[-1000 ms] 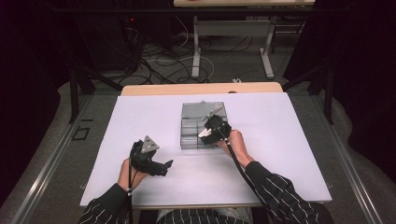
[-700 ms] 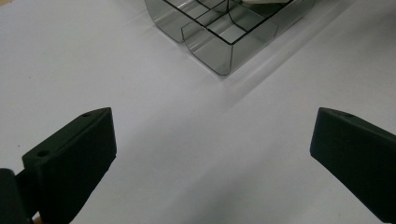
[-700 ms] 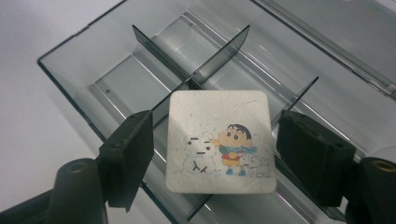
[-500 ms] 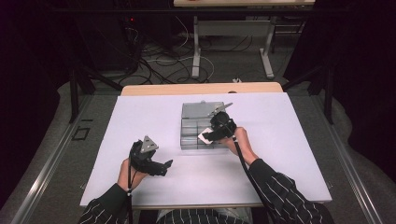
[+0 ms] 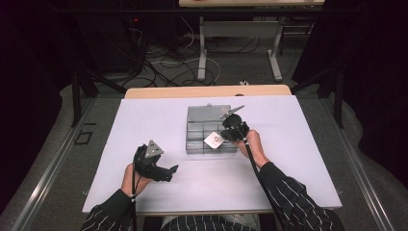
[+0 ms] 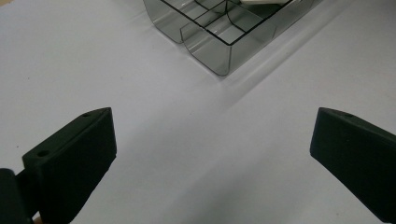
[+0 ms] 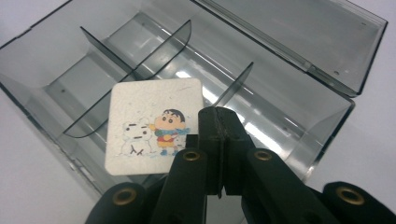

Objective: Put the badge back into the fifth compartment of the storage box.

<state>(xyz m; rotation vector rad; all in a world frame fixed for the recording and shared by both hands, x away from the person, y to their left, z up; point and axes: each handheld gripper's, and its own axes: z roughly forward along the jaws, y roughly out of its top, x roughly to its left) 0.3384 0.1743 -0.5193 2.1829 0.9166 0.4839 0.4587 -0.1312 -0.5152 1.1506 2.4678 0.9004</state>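
Dark pinstriped sleeves (image 5: 288,197); black claw (image 7: 218,122) with 4 brass-ringed screw holes.

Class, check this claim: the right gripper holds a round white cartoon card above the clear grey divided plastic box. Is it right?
Not quite. The white cartoon card is square with rounded corners, not round; the right gripper view shows it. The right gripper does hold it above the clear grey divided plastic box.
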